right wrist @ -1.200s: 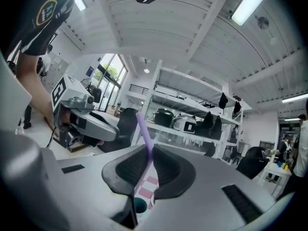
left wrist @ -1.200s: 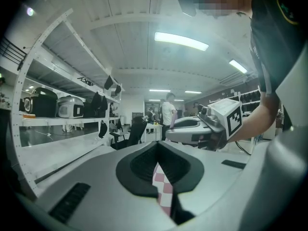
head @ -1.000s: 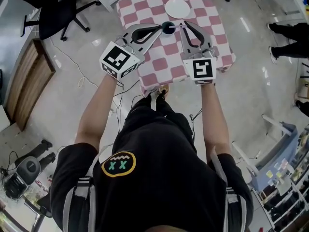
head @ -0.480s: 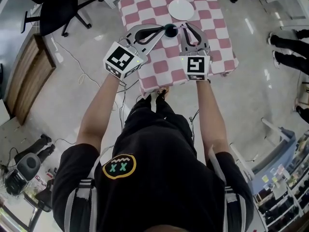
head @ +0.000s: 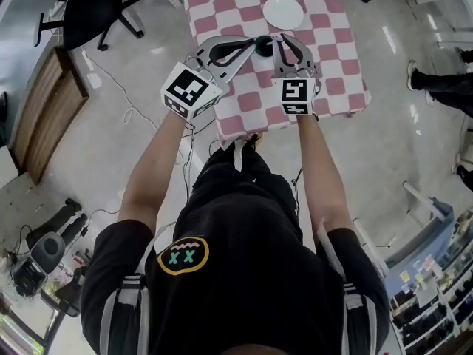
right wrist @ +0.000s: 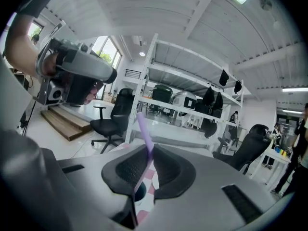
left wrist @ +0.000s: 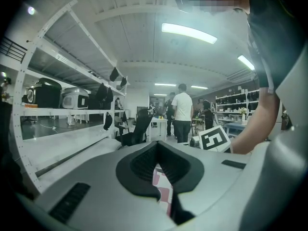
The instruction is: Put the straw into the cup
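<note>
A dark round cup (head: 262,45) stands on the pink-and-white checked table (head: 336,58). In the right gripper view I see it below the jaws, a dark teal rim (right wrist: 140,193). My right gripper (right wrist: 148,149) is shut on a purple straw (right wrist: 143,129), which sticks up and leans left from between the pads. In the head view the right gripper (head: 281,40) is just right of the cup and the left gripper (head: 250,44) just left of it. The left gripper (left wrist: 157,146) has its jaws together with only tablecloth (left wrist: 162,186) showing beneath them. The cup is hidden in that view.
A white plate (head: 283,11) lies on the table beyond the cup. A black office chair (head: 89,13) stands left of the table and white shelving (right wrist: 192,109) with cookers stands behind it. People stand in the room's far end (left wrist: 182,110).
The right gripper has shifted closer to the left one and sits lower in the left gripper view. The straw stays clamped. The left gripper looms larger, higher left, in the right gripper view.
</note>
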